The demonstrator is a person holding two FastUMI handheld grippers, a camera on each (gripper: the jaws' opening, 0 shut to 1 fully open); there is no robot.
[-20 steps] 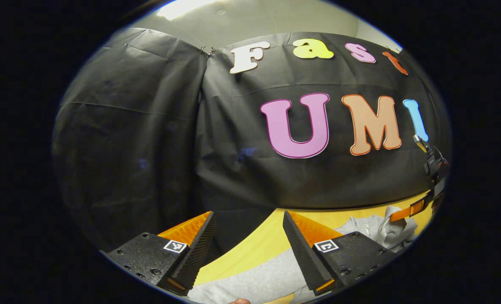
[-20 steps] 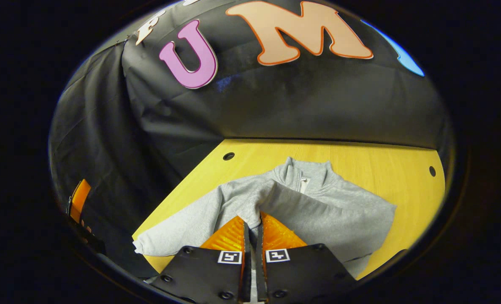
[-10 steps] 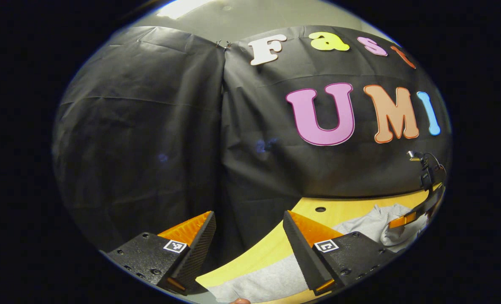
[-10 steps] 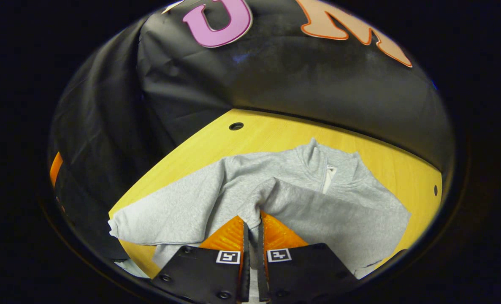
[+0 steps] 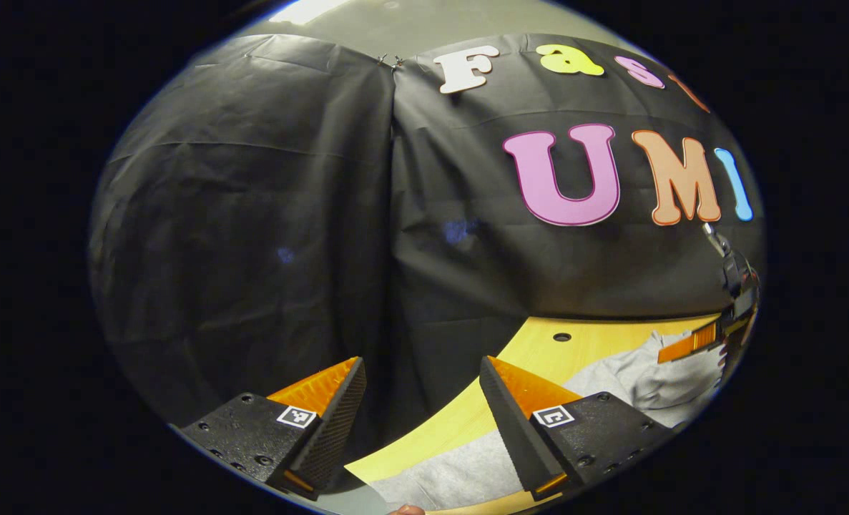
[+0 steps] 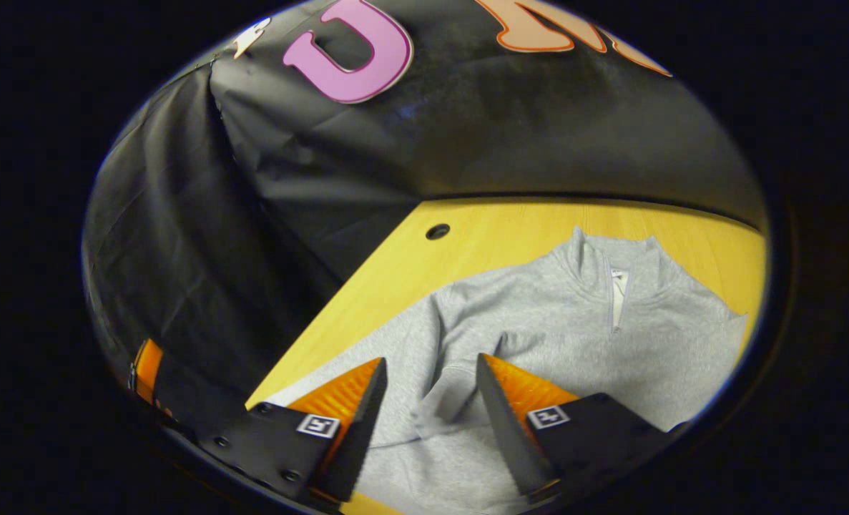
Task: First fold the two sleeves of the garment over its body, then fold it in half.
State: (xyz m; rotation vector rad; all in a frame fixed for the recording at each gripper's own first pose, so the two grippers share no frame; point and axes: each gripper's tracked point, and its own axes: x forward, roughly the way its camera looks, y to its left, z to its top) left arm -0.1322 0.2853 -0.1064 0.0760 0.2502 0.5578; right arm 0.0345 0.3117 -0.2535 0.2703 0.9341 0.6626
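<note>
Your right gripper (image 6: 424, 386) stands open over the garment (image 6: 581, 336), one sleeve (image 6: 460, 390) laid across its body. Your left gripper (image 5: 420, 390), also open and empty, waits beside the other sleeve (image 5: 460, 468), presumably next.

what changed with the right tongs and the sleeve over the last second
The right tongs were shut on a grey sleeve held over the garment; they have now opened and let it go, and it lies on the body of the garment between the spread fingers. The left tongs stayed open, holding nothing, at the near edge of the yellow table.
</note>
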